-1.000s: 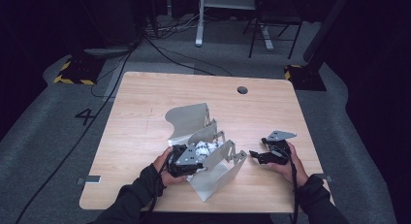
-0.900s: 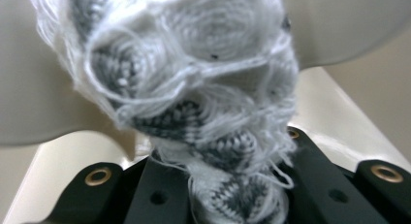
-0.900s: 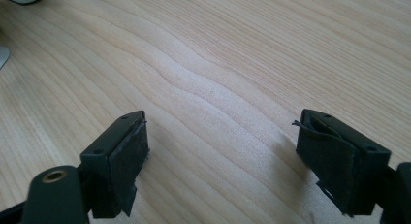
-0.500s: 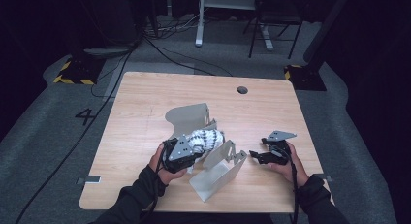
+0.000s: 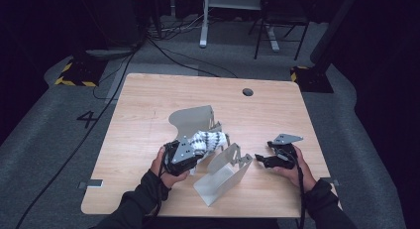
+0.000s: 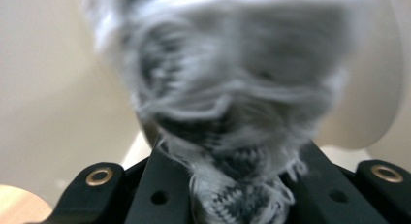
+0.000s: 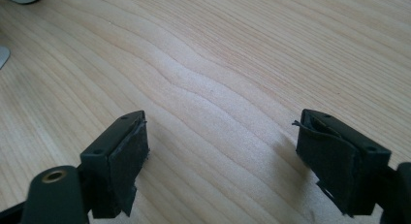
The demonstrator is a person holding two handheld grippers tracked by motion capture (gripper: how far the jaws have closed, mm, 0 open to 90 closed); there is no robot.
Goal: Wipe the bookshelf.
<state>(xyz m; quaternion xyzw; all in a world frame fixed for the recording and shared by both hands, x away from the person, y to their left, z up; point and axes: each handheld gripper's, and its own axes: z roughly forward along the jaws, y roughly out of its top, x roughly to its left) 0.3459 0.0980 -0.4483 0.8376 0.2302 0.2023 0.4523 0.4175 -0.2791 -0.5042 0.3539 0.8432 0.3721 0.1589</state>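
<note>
Your left claw (image 5: pixel 198 148) is clamped on a soft, light knitted sock (image 5: pixel 210 140) that bunches ahead of its jaws, between two metal bookends (image 5: pixel 225 172). Grip gathered fabric; loose yarn slips. Your right claw (image 7: pixel 220 161) stands wide open and empty over the desk (image 7: pixel 242 64).

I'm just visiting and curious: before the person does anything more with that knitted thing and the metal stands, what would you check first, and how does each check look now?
1. Left gripper closed on the knitted cloth: ok; in the left gripper view the cloth is bunched between the fingers.
2. Right gripper free: ok; its fingers stand wide apart over bare wood.
3. Rear metal stand upright on the table: ok.
4. Near metal stand steady: cannot tell; it is tilted.
5. Cloth free of both stands: cannot tell; it sits right between them.
6. Room for the right gripper: ok, open table beside it.
</note>
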